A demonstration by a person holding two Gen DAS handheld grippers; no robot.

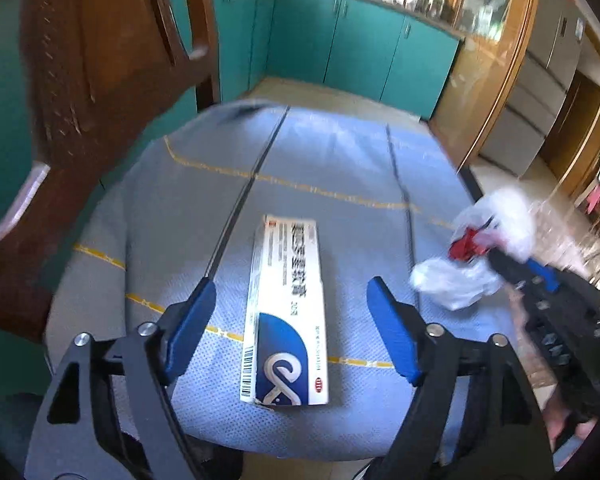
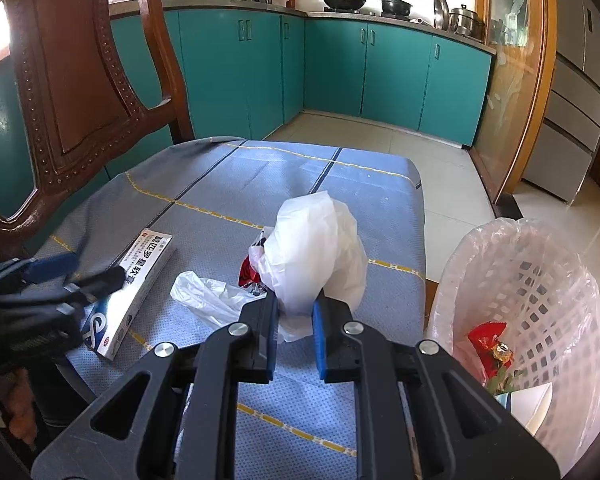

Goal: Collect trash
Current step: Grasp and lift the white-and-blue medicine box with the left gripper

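Observation:
A white and blue medicine box (image 1: 286, 312) lies on the blue cushioned chair seat (image 1: 320, 168). My left gripper (image 1: 292, 316) is open, its blue fingers on either side of the box's near end. My right gripper (image 2: 296, 312) is shut on a crumpled white plastic bag (image 2: 316, 248) with a red wrapper (image 2: 250, 274) tucked in it, held just above the seat. The box also shows in the right wrist view (image 2: 134, 284) at the left. In the left wrist view the bag (image 1: 480, 256) and right gripper (image 1: 500, 256) are at the right.
A white lattice trash basket (image 2: 540, 292) lined with clear plastic stands on the floor right of the chair, holding red and white scraps. The wooden chair back (image 2: 72, 92) rises at the left. Teal kitchen cabinets (image 2: 340, 68) line the far wall.

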